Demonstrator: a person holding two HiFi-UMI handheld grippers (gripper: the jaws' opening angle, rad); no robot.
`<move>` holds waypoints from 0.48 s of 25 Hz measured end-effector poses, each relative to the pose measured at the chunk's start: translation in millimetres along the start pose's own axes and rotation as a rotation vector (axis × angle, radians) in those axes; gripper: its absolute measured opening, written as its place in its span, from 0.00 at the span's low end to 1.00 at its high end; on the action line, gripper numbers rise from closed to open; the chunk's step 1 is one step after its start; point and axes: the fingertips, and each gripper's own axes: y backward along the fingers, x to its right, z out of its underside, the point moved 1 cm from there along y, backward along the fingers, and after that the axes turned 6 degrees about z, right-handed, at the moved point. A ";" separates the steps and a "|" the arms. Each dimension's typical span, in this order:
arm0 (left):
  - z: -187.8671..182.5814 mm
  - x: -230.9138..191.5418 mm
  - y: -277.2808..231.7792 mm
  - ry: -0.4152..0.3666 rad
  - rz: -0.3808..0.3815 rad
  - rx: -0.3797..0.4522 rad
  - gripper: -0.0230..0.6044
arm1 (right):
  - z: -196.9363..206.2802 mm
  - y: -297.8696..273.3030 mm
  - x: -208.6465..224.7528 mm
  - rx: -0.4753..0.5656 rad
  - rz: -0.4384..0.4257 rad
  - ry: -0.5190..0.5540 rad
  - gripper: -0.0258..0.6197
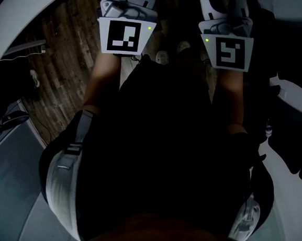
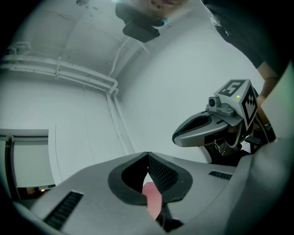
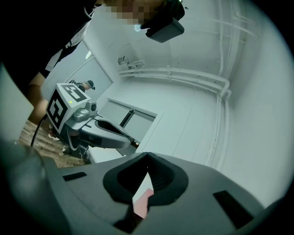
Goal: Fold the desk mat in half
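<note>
No desk mat shows in any view. The head view looks down the person's dark-clad torso, and both forearms reach forward to the marker cubes of the left gripper [image 1: 126,35] and the right gripper [image 1: 229,51]; the jaws run out of the top edge. In the left gripper view my left gripper [image 2: 148,156] points up at a white wall, its jaw tips together with nothing held. My right gripper [image 3: 147,156] also points upward with its tips meeting and nothing held. Each gripper sees the other: the right gripper [image 2: 178,137] and the left gripper [image 3: 130,143] are held side by side.
A dark wooden floor [image 1: 66,68] lies below, with a white cable [image 1: 26,48] on it. White pipes [image 2: 59,73] run along the wall, and pale panels [image 3: 128,117] stand behind the left gripper. A white curved surface [image 1: 24,6] borders the floor at the left.
</note>
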 end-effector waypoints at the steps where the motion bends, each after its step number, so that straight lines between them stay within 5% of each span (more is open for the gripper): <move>1: 1.6 0.5 -2.9 -0.001 0.002 -0.002 0.05 | 2.5 -0.9 1.9 0.002 0.001 -0.006 0.09; 12: 22.2 -14.5 -54.0 -0.010 -0.008 -0.028 0.05 | 37.5 -37.2 32.4 0.018 -0.026 -0.035 0.09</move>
